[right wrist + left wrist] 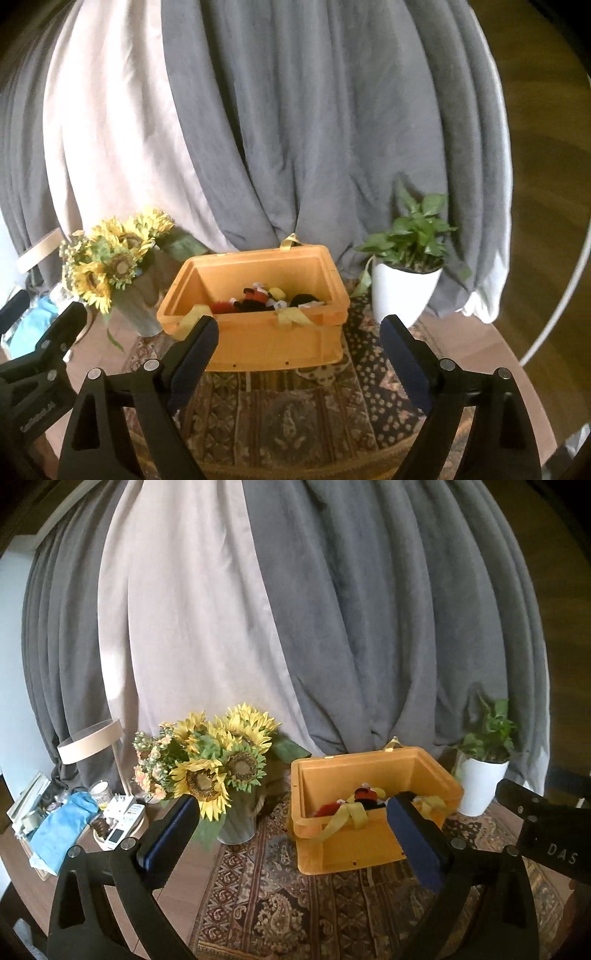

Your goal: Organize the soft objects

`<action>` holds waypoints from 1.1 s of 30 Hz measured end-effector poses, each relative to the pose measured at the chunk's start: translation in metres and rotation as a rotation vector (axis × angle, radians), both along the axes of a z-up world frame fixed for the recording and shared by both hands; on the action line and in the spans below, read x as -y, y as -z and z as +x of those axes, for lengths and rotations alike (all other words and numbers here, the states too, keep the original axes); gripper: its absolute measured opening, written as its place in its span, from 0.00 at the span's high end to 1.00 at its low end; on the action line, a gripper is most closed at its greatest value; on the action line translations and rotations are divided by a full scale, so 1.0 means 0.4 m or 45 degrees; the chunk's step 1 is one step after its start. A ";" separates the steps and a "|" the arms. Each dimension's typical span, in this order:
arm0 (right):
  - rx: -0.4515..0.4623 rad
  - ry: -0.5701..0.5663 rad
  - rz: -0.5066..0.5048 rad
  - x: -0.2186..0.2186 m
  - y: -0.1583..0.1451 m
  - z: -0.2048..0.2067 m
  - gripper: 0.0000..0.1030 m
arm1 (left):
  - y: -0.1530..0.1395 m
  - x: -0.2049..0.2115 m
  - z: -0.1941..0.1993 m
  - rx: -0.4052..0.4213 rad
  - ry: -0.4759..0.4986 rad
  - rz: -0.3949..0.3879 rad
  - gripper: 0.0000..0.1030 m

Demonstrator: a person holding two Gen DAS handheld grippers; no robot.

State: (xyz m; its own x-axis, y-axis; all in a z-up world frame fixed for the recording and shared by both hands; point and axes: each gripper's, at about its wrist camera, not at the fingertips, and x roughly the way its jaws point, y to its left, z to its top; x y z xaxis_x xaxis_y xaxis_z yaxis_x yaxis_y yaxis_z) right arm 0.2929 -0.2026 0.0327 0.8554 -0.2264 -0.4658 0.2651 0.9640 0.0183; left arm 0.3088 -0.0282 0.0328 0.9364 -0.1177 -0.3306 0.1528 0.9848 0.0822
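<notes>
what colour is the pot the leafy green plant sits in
White; the pot shows best in the right wrist view, right of the orange bin.

An orange bin (258,343) is set on a brown paisley-patterned rug (295,406); red, black and yellow plush toys (264,295) are seen inside it, grey and beige curtains (295,129) behind it.

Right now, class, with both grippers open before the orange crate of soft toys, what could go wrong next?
1. The yellow strap draped over the orange crate rim could snag a finger reaching for the soft toys.
2. The sunflower vase and white plant pot flank the crate closely; a wide swing might topple either.
</notes>
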 end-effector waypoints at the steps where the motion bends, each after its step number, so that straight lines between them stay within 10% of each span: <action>1: 0.011 0.014 -0.020 -0.010 -0.003 -0.021 0.13 | -0.003 -0.006 -0.016 0.003 0.011 -0.004 0.00; 33: 0.139 -0.079 0.009 -0.042 -0.028 -0.482 0.13 | -0.029 -0.018 -0.518 0.172 -0.033 -0.020 0.00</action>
State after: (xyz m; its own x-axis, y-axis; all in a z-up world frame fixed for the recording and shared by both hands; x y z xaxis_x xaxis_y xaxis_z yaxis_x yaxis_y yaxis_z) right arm 0.1002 -0.1858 0.0440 0.9134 -0.1684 -0.3706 0.2009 0.9783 0.0508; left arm 0.1016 -0.0209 0.0444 0.9750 -0.0973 -0.1997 0.1162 0.9896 0.0852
